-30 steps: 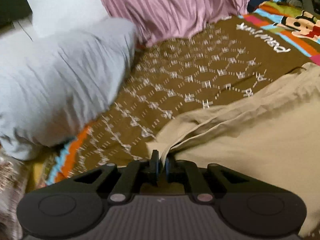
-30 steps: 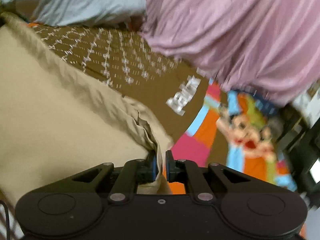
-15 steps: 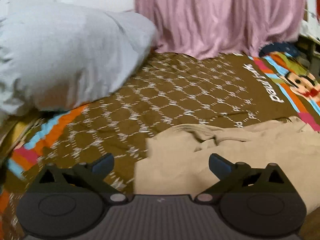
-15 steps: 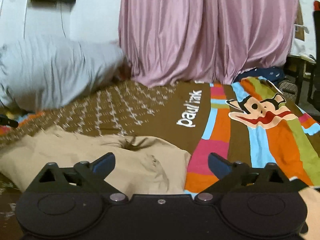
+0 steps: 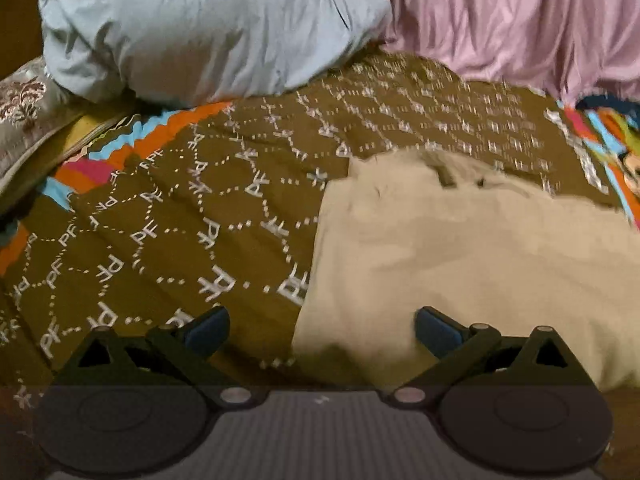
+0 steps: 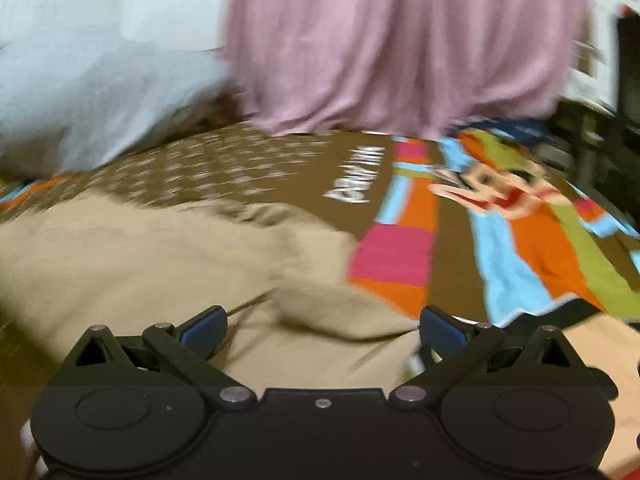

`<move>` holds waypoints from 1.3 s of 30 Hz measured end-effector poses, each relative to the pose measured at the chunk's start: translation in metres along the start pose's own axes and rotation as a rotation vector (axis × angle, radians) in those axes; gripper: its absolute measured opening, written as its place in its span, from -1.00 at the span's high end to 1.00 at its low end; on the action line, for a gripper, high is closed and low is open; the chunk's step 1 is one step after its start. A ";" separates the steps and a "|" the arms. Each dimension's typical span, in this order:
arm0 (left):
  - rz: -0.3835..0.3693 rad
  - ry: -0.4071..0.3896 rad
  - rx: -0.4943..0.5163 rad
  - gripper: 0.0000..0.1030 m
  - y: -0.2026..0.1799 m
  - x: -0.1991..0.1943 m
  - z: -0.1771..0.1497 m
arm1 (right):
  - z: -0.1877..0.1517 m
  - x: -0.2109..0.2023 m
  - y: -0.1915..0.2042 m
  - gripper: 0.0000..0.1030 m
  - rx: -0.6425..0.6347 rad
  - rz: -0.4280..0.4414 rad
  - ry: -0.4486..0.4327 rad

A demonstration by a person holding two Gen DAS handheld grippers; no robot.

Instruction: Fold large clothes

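1. The left tongs (image 5: 322, 326) stand spread as wide as they go, their blue-tipped fingers (image 5: 208, 328) well apart and closed on nothing; they have just been opening, and nothing is pinched between them now
2. Below the left tongs lies the near left edge of the tan garment (image 5: 460, 248), with one finger over the bedspread (image 5: 180, 208) and the other over the cloth; whether either tip touches the cloth cannot be told
3. The tan garment lies loose and rumpled on the bed, spread from the middle of the left wrist view to its right edge, with its far edge bunched in small folds
4. The right tongs (image 6: 323, 328) are likewise fully spread, gripping nothing, and have also just been opening; the garment (image 6: 160, 264) lies under and ahead of them
5. In the right wrist view the garment fills the lower left, and its right-hand edge ends beside the pink and orange stripes of the bedspread (image 6: 404, 248)
6. The bedspread is brown with a white dotted pattern, and bears a cartoon figure (image 6: 496, 188) among coloured stripes to the right
7. A pale grey pillow (image 5: 200, 28) rests at the far left of the bed, touching the bedspread
8. A pink curtain (image 6: 400, 48) hangs behind the bed, beside the pillow
9. Both views are blurred, the right more so
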State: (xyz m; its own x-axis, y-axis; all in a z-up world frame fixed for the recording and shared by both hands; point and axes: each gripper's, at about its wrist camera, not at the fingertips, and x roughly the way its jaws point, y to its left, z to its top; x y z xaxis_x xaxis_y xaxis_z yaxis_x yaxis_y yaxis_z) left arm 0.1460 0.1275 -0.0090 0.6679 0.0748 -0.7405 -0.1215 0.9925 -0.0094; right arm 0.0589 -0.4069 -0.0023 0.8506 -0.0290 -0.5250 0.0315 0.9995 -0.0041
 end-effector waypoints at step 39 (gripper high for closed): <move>0.087 -0.107 -0.007 -0.50 -0.019 -0.009 -0.016 | -0.027 -0.066 -0.033 -0.21 0.286 0.053 0.111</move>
State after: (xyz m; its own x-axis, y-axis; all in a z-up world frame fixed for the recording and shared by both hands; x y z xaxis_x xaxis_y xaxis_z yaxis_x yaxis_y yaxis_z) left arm 0.1310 0.1067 -0.0129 0.7290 0.1708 -0.6629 -0.1872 0.9812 0.0469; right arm -0.0124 -0.4374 0.0097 0.7931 0.0399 -0.6078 0.1487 0.9549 0.2568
